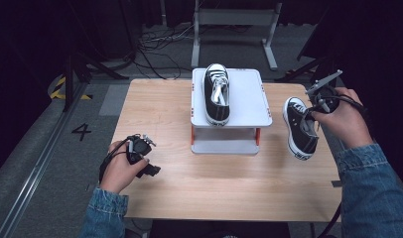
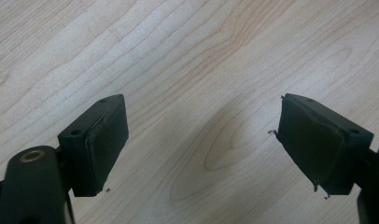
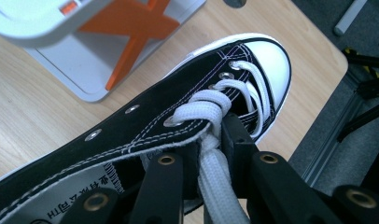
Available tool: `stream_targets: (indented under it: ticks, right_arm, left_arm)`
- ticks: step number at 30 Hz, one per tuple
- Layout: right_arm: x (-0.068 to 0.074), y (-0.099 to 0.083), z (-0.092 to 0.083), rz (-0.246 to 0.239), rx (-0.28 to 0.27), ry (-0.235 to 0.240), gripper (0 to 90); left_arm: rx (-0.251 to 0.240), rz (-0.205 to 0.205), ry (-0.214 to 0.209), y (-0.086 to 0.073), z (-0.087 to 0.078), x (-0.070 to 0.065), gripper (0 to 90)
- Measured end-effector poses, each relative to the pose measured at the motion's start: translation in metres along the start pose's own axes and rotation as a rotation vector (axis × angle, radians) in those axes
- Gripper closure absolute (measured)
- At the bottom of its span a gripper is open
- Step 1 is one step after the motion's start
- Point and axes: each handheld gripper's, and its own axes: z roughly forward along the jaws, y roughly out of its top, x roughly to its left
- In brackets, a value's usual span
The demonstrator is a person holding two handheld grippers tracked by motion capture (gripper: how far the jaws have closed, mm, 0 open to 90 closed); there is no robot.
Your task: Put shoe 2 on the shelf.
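Observation:
A black high-top sneaker [image 1: 217,94] with white laces stands on a white raised stand [image 1: 249,99] at the table's far middle, toe pointing away. Its mate, a second black sneaker [image 1: 300,134], hangs off the table to the right of the stand. My right gripper [image 1: 313,111] is shut on it. In the right gripper view the jaws of the right gripper [image 3: 213,140] pinch the tongue and white lace of the sneaker [image 3: 178,102], whose white toe cap points away. My left gripper [image 1: 145,153] rests low at the table's left. The left gripper [image 2: 201,107] is open over bare wood.
The stand has orange braces and a lower grey shelf [image 3: 71,65]. The wooden table [image 1: 189,188] has bare surface in front of the stand and to its left. Beyond the far edge are cables and a metal frame [image 1: 234,20] on the floor.

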Motion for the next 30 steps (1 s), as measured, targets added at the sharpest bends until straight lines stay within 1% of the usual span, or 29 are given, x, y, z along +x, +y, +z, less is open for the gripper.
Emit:
stream_targets:
  ticks: [5, 7, 8, 9, 11, 12, 13, 17, 20, 23, 25, 30]
  right_arm:
    - [-0.004, 0.013, -0.011, -0.016, -0.013, 0.000, 79.3]
    - [-0.005, 0.019, -0.016, -0.022, -0.011, -0.002, 79.3]
    - [-0.005, 0.019, -0.016, -0.022, -0.011, -0.002, 79.3]
    - [-0.007, 0.027, -0.021, -0.028, -0.007, 0.000, 79.3]
    - [-0.008, 0.033, -0.024, -0.045, -0.009, 0.008, 79.3]
    - [-0.008, 0.033, -0.024, -0.045, -0.009, 0.008, 79.3]
    - [-0.011, 0.040, -0.027, -0.059, -0.005, 0.025, 79.3]
    - [-0.014, 0.055, -0.035, -0.085, -0.015, 0.046, 79.3]
    - [-0.014, 0.064, -0.038, -0.100, -0.026, 0.052, 79.3]
    - [-0.013, 0.075, -0.039, -0.108, -0.045, 0.053, 79.3]
    - [-0.011, 0.081, -0.039, -0.119, -0.058, 0.044, 79.3]
    - [-0.002, 0.101, -0.039, -0.142, -0.098, 0.038, 79.4]
  left_arm:
    - [-0.002, -0.005, 0.000, -0.002, -0.001, 0.001, 16.8]
    - [-0.003, -0.005, 0.001, -0.003, -0.001, 0.001, 16.8]
    - [-0.003, -0.005, 0.001, -0.003, -0.001, 0.001, 16.8]
    - [-0.004, -0.003, 0.002, -0.003, -0.001, 0.002, 16.9]
    - [-0.005, -0.006, -0.001, -0.003, -0.001, 0.001, 16.9]
    - [-0.006, -0.007, -0.002, -0.003, -0.001, 0.001, 16.9]
    - [-0.006, -0.005, -0.003, -0.003, -0.002, 0.002, 16.8]
    - [-0.011, -0.011, -0.005, -0.003, -0.002, 0.002, 16.8]
    - [-0.011, -0.008, -0.001, -0.003, -0.002, 0.002, 16.9]
    - [-0.009, -0.008, 0.001, -0.005, -0.003, 0.003, 16.9]
    - [-0.011, -0.013, 0.003, -0.007, -0.004, 0.003, 16.9]
    - [-0.010, -0.023, 0.007, -0.013, -0.006, 0.002, 16.8]
